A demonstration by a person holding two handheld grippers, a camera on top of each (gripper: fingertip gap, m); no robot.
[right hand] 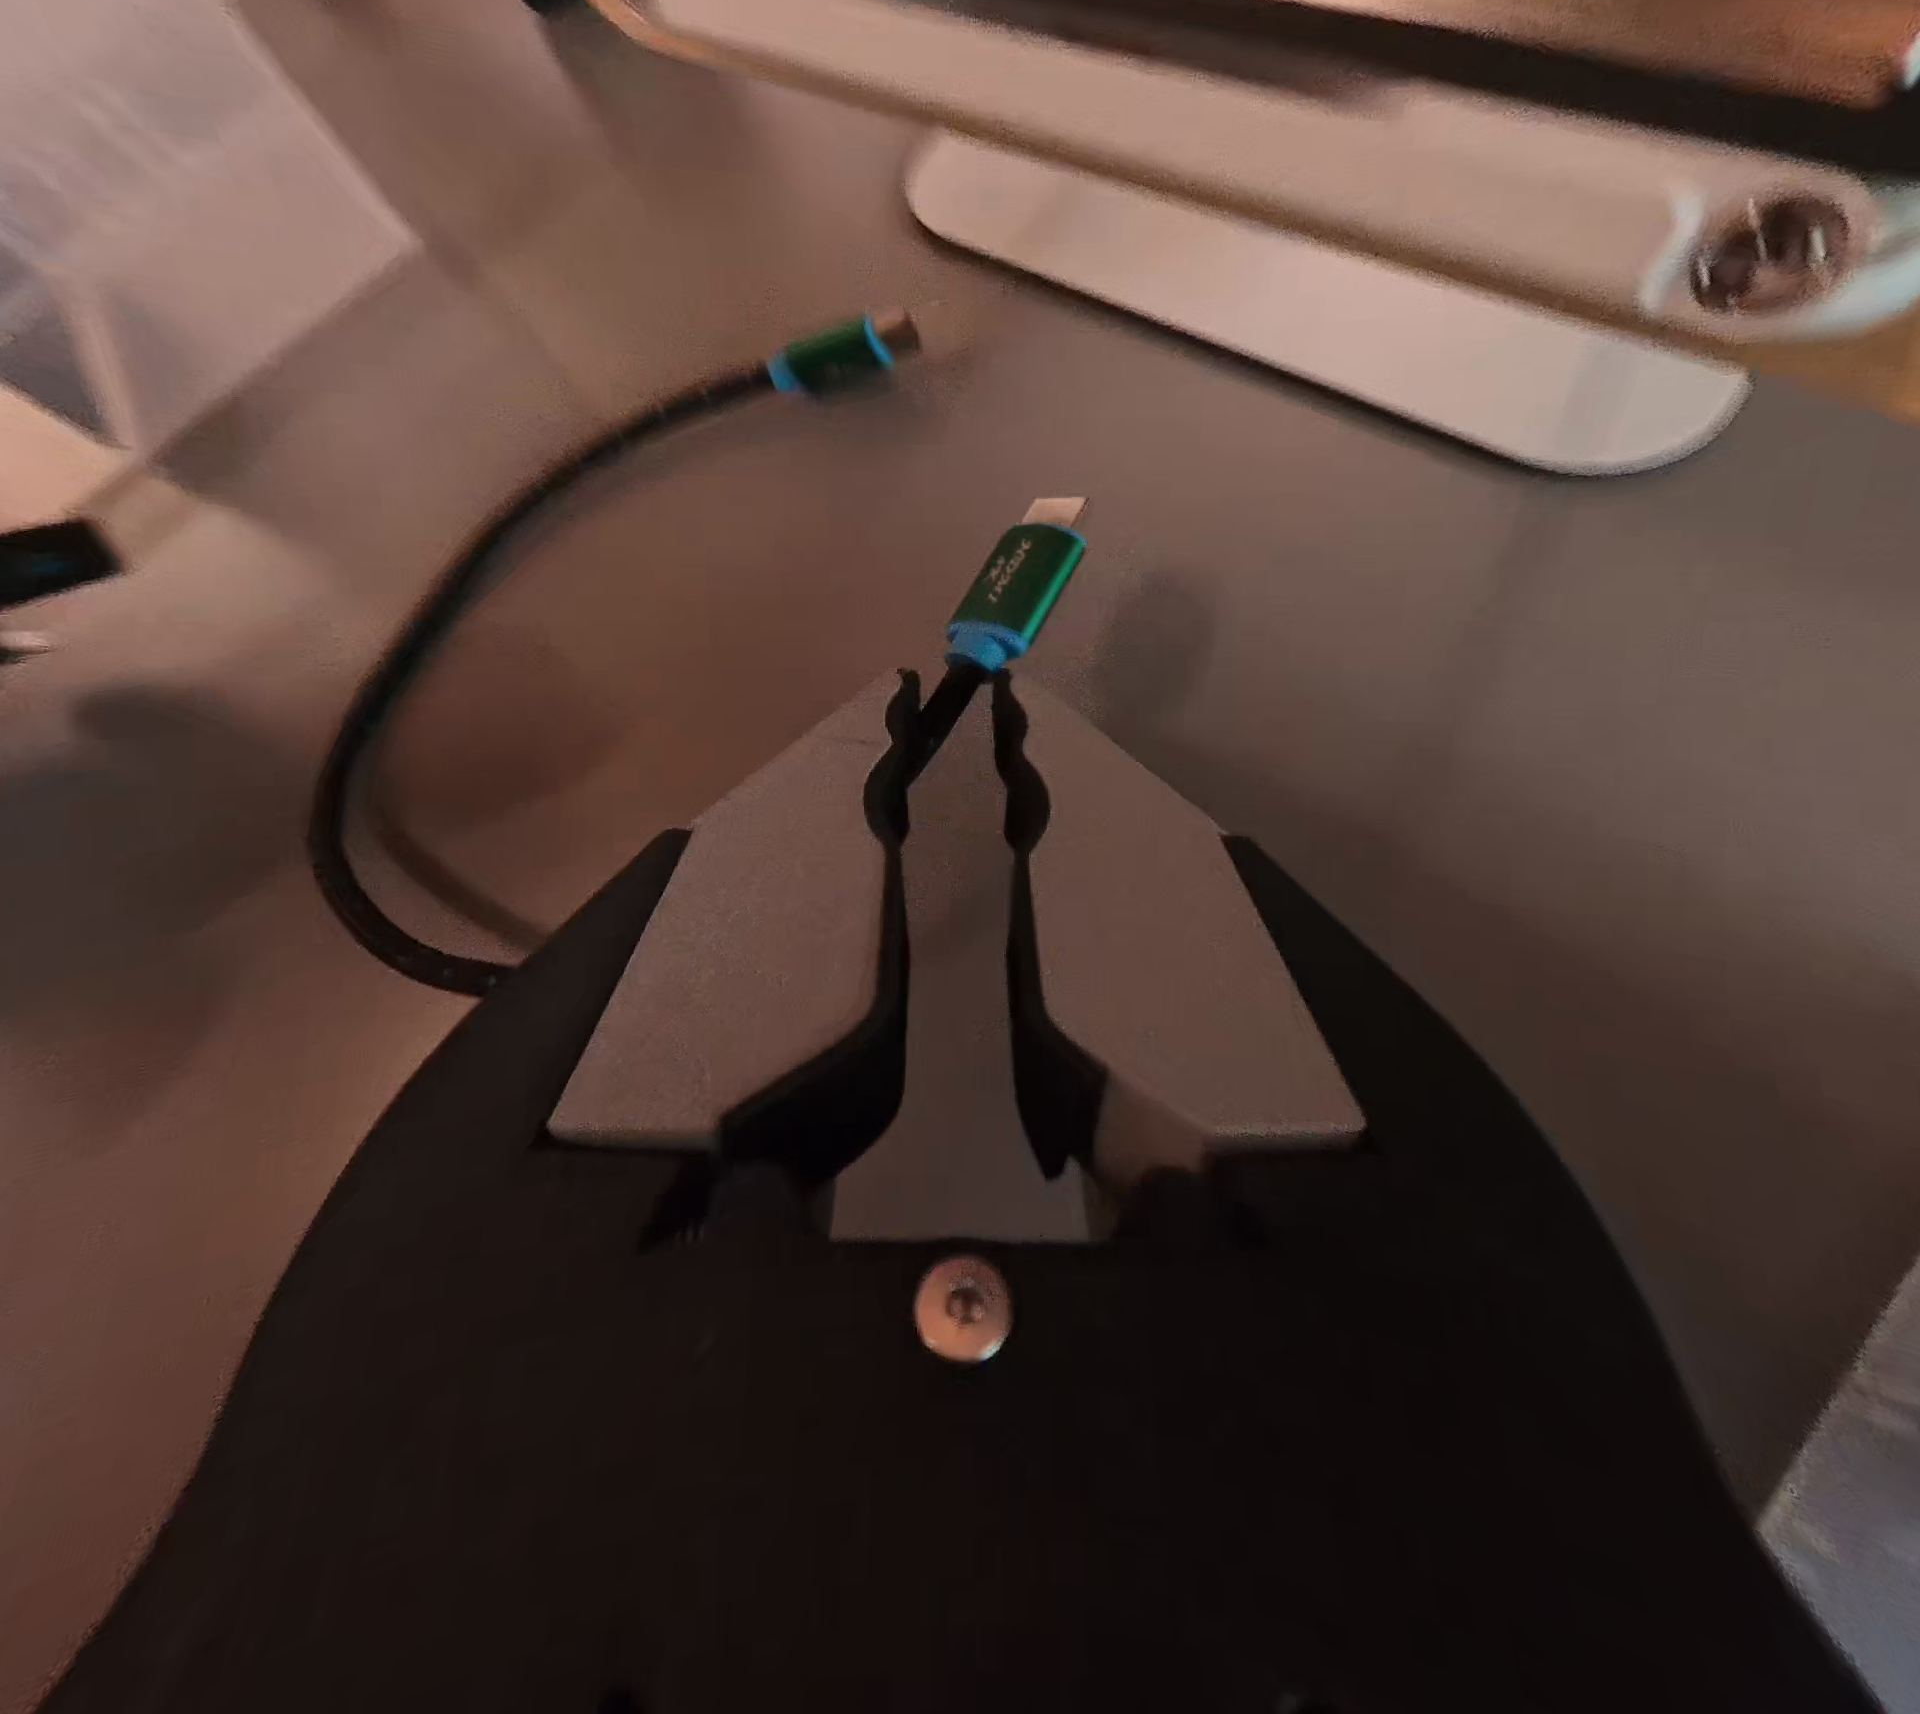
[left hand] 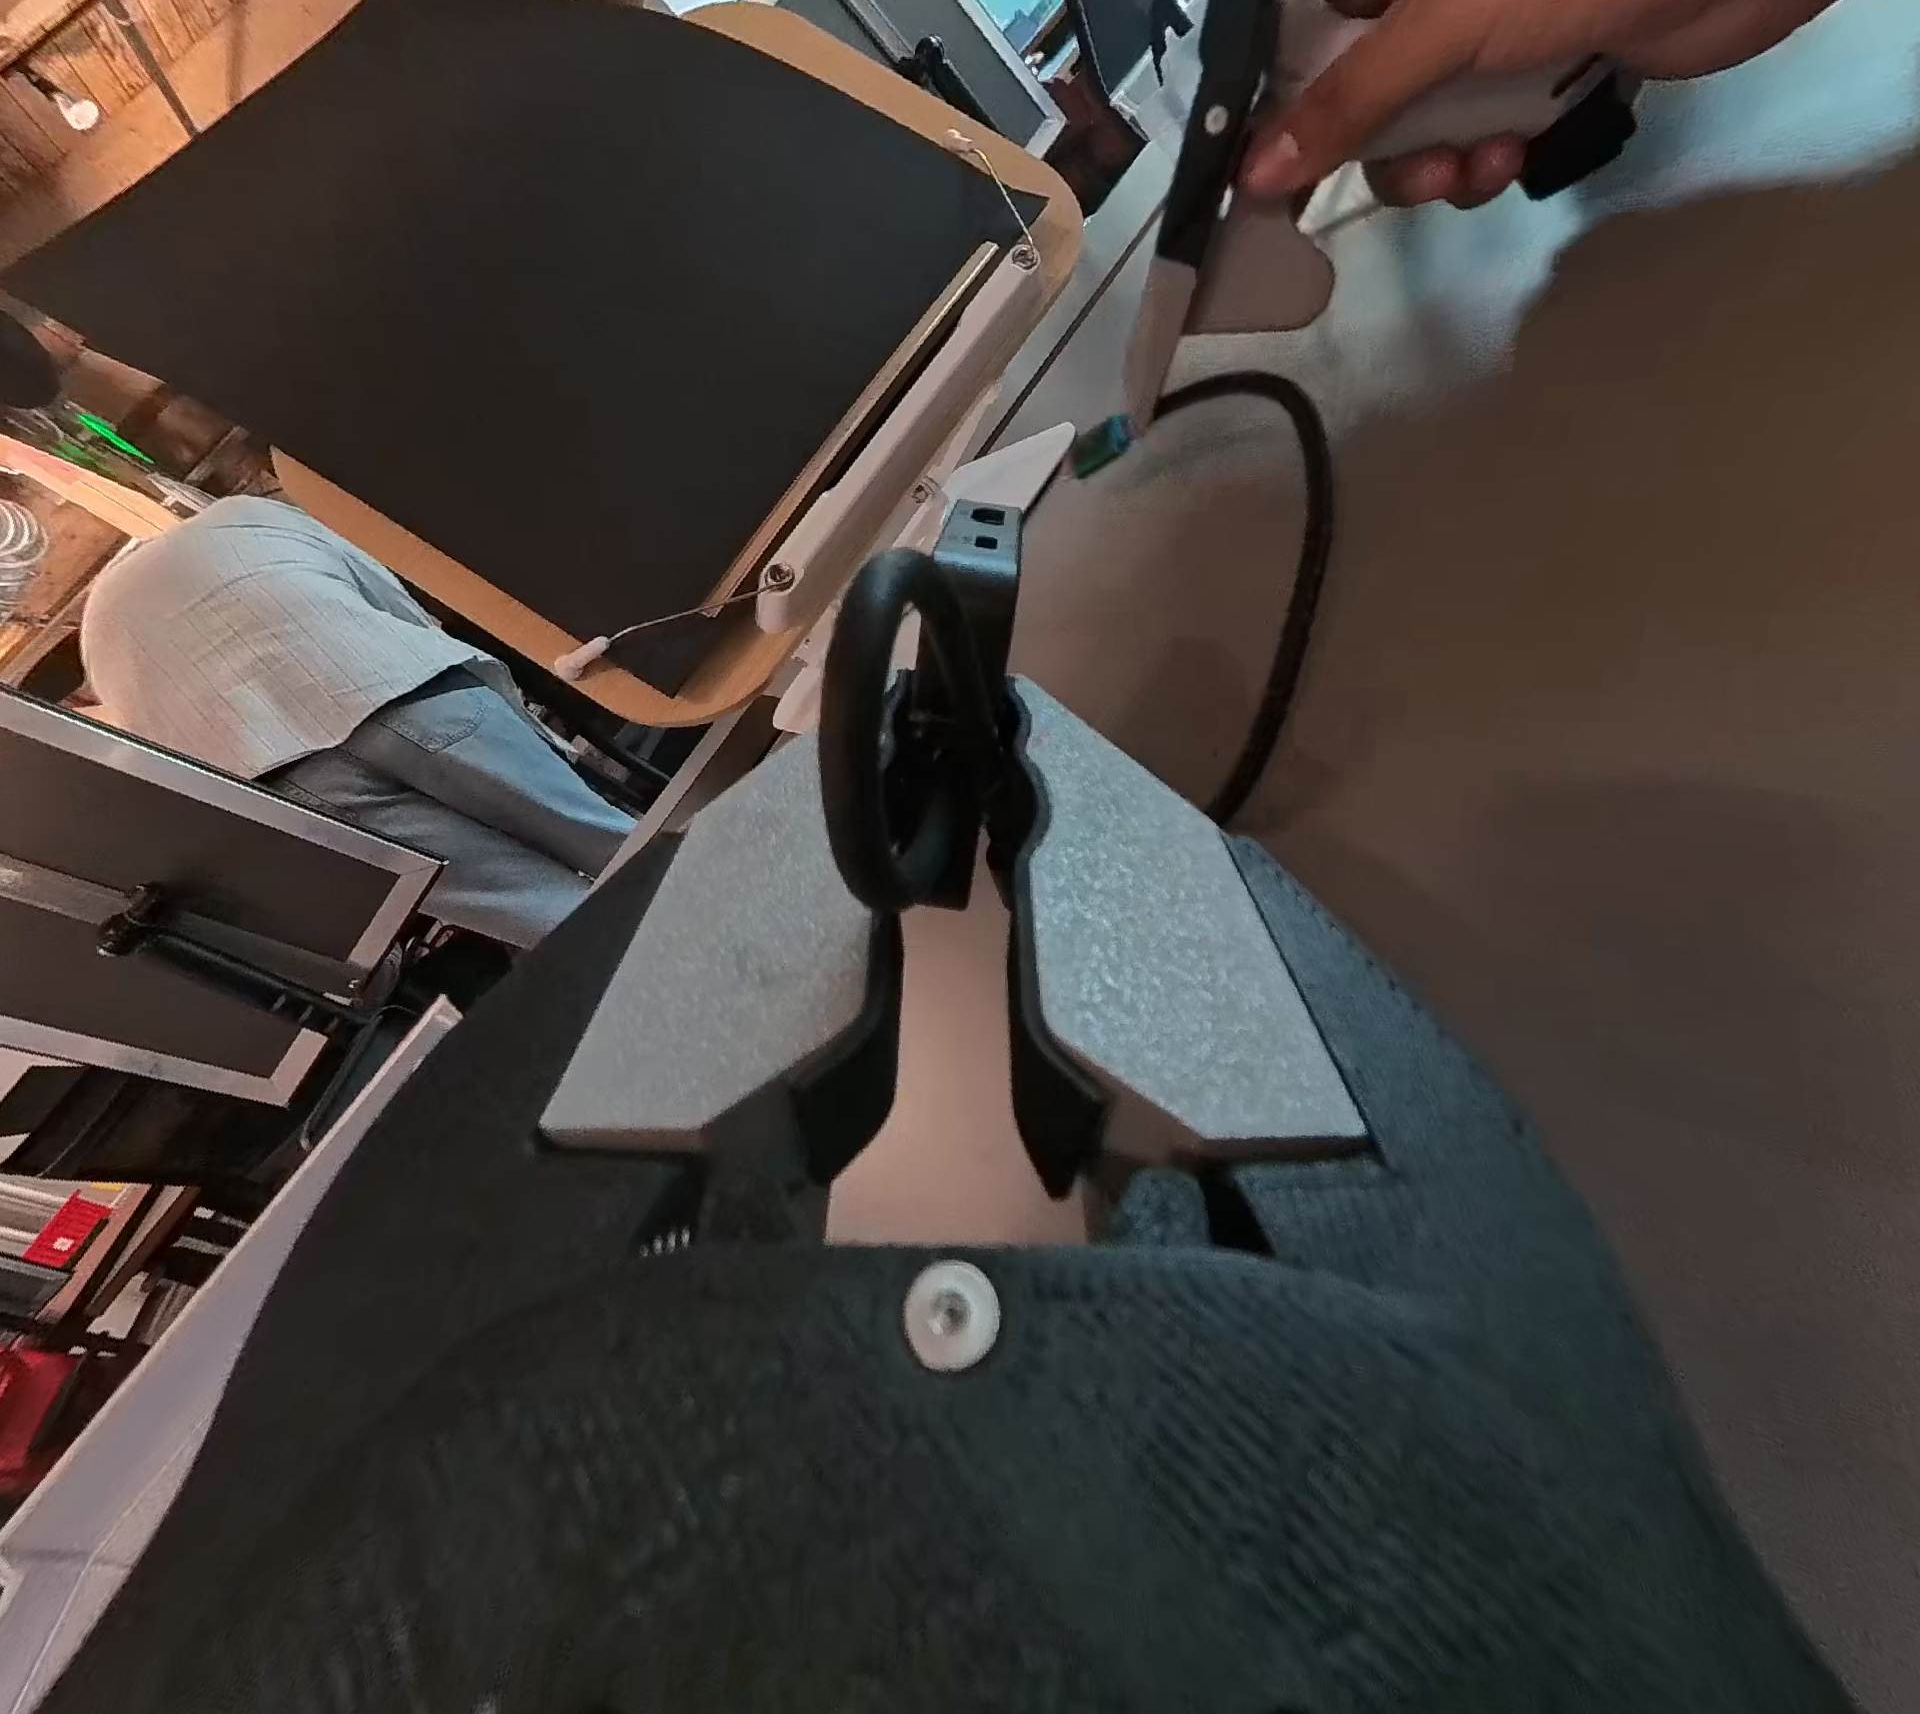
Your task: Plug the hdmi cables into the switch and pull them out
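Observation:
My left gripper is shut on a small black HDMI switch. It holds the switch off the table with the ports facing away, and the switch's own black cord loops beside the fingers. My right gripper is shut on the braided cable just behind a green HDMI plug, whose metal tip points forward. In the left wrist view, a hand holds the right gripper and brings that plug close above the switch, not touching. The cable's other green plug lies on the table.
The braided black cable curves over the grey table. A black panel with a wooden rim on a white stand base stands close behind the switch. A person in a light shirt sits at far left. Tip to tip, the grippers are about 20 centimetres apart.

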